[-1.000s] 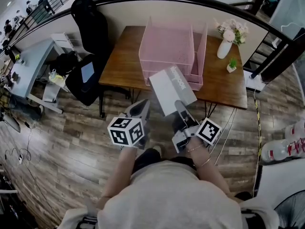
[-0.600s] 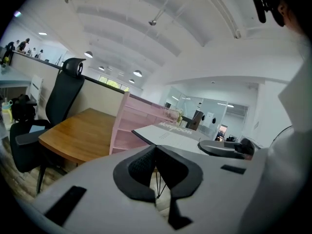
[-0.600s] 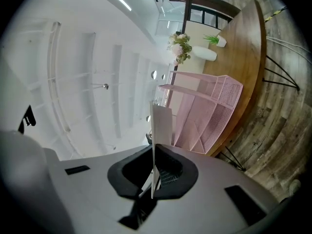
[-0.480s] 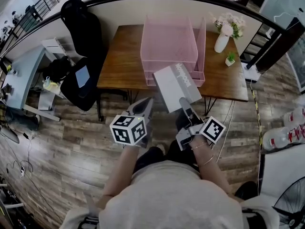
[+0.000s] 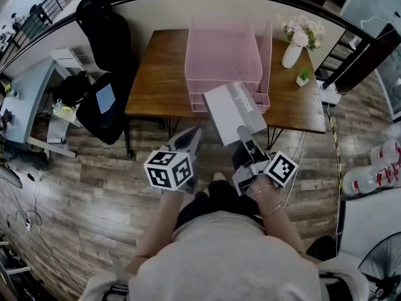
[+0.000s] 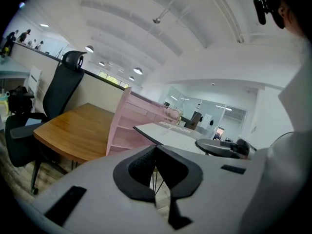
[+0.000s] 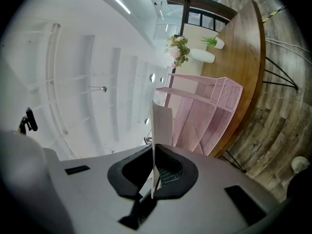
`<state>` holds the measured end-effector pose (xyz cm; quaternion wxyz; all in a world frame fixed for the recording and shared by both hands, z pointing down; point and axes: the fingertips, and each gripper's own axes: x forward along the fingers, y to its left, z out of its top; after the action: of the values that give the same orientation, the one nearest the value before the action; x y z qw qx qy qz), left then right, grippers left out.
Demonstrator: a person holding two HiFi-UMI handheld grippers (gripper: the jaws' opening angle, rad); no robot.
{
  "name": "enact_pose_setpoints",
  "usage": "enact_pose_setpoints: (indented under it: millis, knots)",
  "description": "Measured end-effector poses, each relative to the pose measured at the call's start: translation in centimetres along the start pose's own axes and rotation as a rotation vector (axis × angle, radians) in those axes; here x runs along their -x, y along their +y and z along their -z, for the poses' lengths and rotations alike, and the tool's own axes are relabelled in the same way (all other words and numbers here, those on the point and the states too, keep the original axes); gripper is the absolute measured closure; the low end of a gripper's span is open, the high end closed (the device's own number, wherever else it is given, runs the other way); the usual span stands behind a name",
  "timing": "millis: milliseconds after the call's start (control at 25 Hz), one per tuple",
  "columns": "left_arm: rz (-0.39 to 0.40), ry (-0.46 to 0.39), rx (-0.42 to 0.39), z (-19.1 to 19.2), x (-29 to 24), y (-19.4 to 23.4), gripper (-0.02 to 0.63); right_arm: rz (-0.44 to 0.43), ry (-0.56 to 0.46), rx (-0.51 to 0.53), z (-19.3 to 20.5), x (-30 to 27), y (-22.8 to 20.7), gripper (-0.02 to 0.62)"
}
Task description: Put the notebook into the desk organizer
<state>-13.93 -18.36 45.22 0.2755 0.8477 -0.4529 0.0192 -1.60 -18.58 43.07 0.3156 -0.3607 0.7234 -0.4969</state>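
Closest in, the left gripper (image 5: 190, 137) hangs over the wood floor (image 5: 81, 180) with its jaws pressed together at the tips, nothing between them. Just beside it, the right gripper (image 5: 243, 134) has its jaws pinching the near edge of the notebook (image 5: 230, 110). The grey cover is held flat and angled up and away, in the air across the near edge of the bench (image 5: 156, 74).

The notebook's far end reaches the open front of the pink organizer (image 5: 222, 55), level with its lower trays. I cannot tell whether it touches the lip. From the right gripper view the notebook (image 7: 161, 123) stands edge-on, a thin sheet running straight toward the mesh shelves (image 7: 209, 116).

There is plenty of bare bench to the left of the organizer. To its right, the vase of flowers (image 5: 293, 54) and a small potted plant (image 5: 304, 79) sit near the bench's right side, apart from the trays. A black office chair (image 5: 103, 99) stands off the bench's left edge.
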Motion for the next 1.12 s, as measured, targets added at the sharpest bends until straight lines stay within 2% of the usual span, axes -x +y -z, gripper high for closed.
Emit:
enact_pose_setpoints:
  millis: [240,480,880,1120]
  knots:
    - [-0.022,0.000,0.004,-1.0,-1.0,0.7,0.604,-0.009,0.009,-0.007,-1.2,-1.8,-0.2,0.588]
    - [-0.037,-0.037,0.031,-2.4,-2.4,1.3,0.604,-0.029,0.016,-0.016,-3.2,-3.8,-0.6,0.588]
    - [-0.055,-0.019,0.014,-3.1,-5.0,2.1,0.604,-0.029,0.041,-0.029,-4.4,-6.4,-2.0,0.588]
    - [-0.056,-0.010,0.025,-3.0,-6.5,2.4,0.604,0.011,0.069,0.025,-4.8,-7.4,-3.4,0.588]
